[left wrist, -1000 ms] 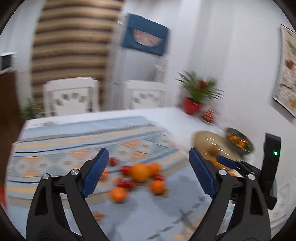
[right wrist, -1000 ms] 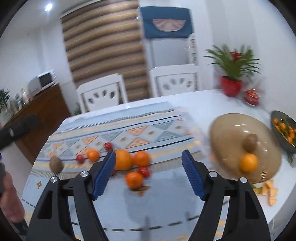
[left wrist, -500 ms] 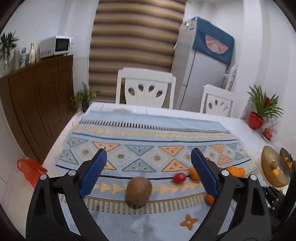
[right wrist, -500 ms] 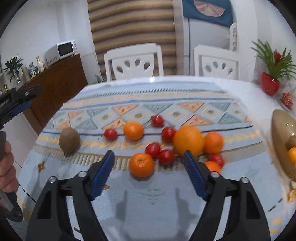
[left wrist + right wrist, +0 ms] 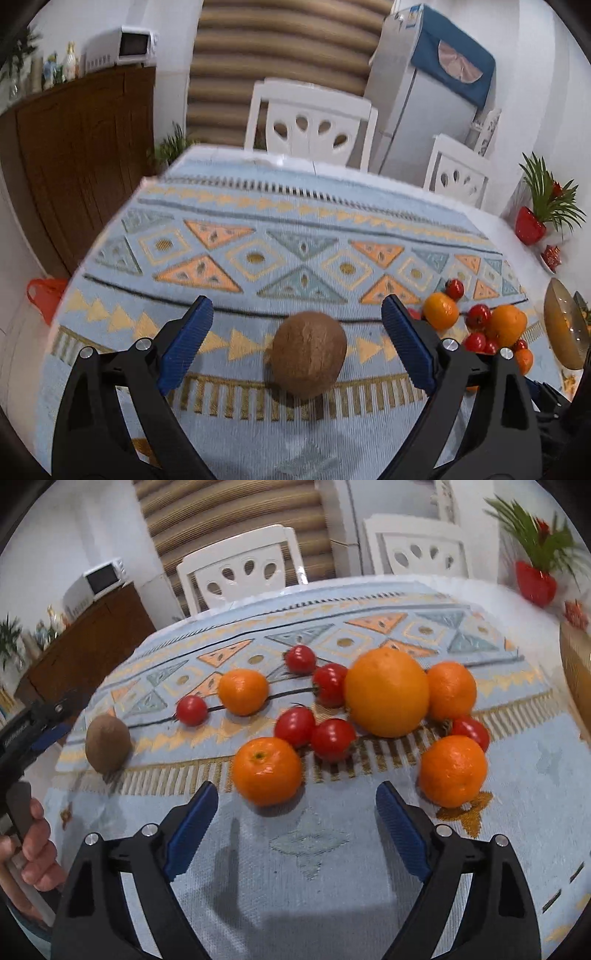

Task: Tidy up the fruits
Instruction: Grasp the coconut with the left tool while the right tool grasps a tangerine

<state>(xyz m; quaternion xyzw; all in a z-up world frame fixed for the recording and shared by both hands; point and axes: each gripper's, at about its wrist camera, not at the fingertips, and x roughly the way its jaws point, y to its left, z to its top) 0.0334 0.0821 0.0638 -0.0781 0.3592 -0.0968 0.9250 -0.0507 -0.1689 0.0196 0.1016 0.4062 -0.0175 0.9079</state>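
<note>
- The left gripper [image 5: 297, 347] points forward and down over the near edge of the patterned cloth [image 5: 303, 229], its blue-padded jaws spread wide with nothing between the pads.
- A brown kiwi [image 5: 307, 354] lies on the cloth's striped border, centred in the gap between those jaws but touching neither pad.
- In the right wrist view the same kiwi [image 5: 108, 744] sits well to the left of the other fruit, with the left gripper's black body just beside it at the frame edge.
- A hand [image 5: 31, 853] wraps around that gripper's handle at the lower left, fingers curled.
- The right gripper [image 5: 295, 825] is tilted down at the cloth from the near side, jaws wide apart and empty.
- Just beyond its left pad lies a mandarin [image 5: 267, 771]; it is ahead of the fingertips, not between them.
- Another mandarin [image 5: 453, 771] lies just past the right pad.
- A big orange [image 5: 387, 693] sits behind them, touching a mandarin on its right.
- Red tomatoes [image 5: 314, 733] are clustered between the near mandarin and the orange; more are scattered further back and to the left.
- From the left wrist the fruit cluster [image 5: 476, 325] shows to the right of the right-hand pad.
- A tan bowl [image 5: 563, 328] stands at the table's right edge, beyond the fruit.
- Two white chairs [image 5: 310, 122] stand at the far side.
</note>
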